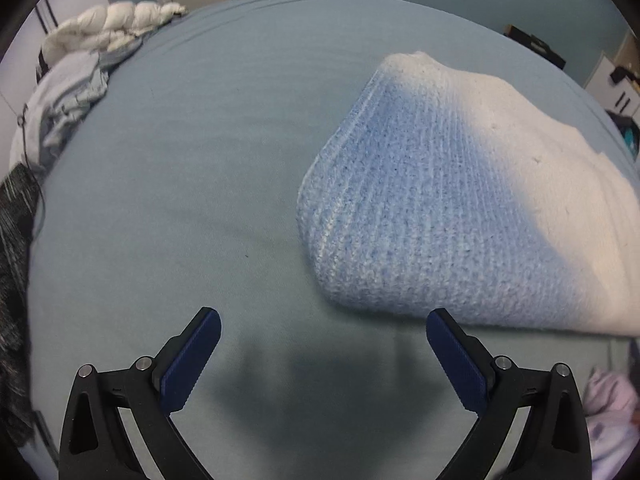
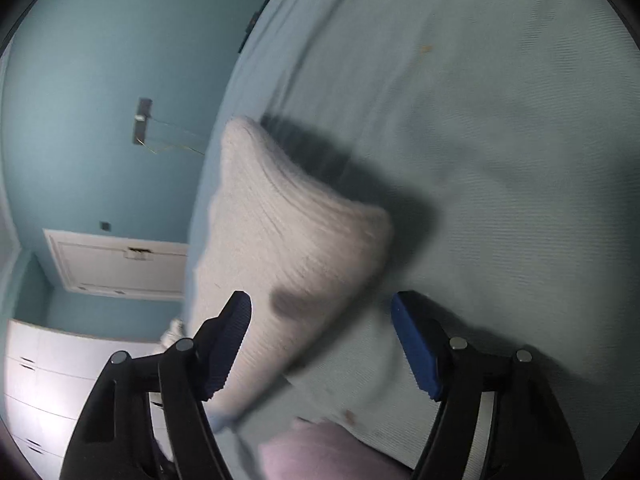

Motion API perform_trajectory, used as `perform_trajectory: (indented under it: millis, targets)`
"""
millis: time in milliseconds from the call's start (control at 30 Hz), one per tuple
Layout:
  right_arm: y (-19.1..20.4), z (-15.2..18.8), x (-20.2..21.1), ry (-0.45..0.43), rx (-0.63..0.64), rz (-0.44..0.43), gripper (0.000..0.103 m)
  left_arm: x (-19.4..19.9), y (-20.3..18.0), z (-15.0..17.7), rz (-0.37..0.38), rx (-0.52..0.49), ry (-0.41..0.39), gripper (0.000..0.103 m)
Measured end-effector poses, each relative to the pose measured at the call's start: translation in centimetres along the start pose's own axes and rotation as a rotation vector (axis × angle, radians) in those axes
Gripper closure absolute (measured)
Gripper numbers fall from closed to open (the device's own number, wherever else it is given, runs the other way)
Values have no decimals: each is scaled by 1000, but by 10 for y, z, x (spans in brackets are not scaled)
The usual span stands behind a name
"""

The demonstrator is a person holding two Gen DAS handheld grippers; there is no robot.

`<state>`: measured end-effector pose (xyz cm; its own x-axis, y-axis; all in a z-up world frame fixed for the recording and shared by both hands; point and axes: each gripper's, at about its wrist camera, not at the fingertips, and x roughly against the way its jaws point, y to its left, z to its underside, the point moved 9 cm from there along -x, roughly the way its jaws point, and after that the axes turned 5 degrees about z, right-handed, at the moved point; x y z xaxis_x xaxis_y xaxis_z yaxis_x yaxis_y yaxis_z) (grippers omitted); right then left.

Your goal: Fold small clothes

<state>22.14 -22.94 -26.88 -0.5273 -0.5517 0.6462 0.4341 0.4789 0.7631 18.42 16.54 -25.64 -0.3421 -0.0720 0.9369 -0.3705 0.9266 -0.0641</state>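
A knitted blue-and-white garment (image 1: 452, 208) lies folded on the light blue bed sheet (image 1: 192, 168), right of centre in the left wrist view. My left gripper (image 1: 323, 354) is open and empty, just in front of the garment's near edge; its right fingertip (image 1: 440, 322) is close to the fold. In the right wrist view the same garment (image 2: 288, 240) looks whitish and blurred. My right gripper (image 2: 322, 340) is open, with the garment's near part between its fingers, not pinched.
A pile of white and pale grey clothes (image 1: 80, 68) lies at the bed's far left, with dark fabric (image 1: 12, 240) at the left edge. A pale pink garment (image 1: 612, 412) lies at the lower right, also in the right wrist view (image 2: 320, 452). Teal wall, white door and drawers (image 2: 52, 380) beyond.
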Motion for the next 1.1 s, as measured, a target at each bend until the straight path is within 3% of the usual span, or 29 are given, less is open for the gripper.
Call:
perform_trajectory:
  millis: [133,167,200,233,267,367,467,567,833,900,933,1000,1100]
  targets:
    - [12,-3,-12,-14,8,22,34,-3,0,3,27,20,13,0]
    - [15,-3,-11,-25,24,28,39,-4,-1,3,34,20,9,0]
    - [17,-3,-9,-44,54,54,49,-2,-2,3,43,22,3,0]
    - [19,0,-4,-70,85,67,72,-4,-1,1,53,24,-2,0]
    - [22,3,3,-85,104,43,80,-5,-2,-1,61,26,-5,0]
    - [41,12,27,-175,196,21,83,-11,-3,-6,115,47,4,0]
    - [52,23,37,-227,271,66,84,-20,-9,-7,209,112,77,1]
    - [51,25,34,-242,307,113,84,-30,-16,-5,260,159,157,1]
    - [45,26,40,-256,330,129,84,-62,-10,-24,342,387,183,3]
    - [44,26,41,-253,327,127,84,-69,-14,-27,384,412,181,23]
    - [43,26,41,-252,325,127,84,-70,-14,-28,385,420,179,26]
    - [44,24,41,-251,326,126,84,-66,-15,-34,399,417,136,54]
    - [44,22,42,-244,314,105,84,-50,-14,-38,409,401,81,71]
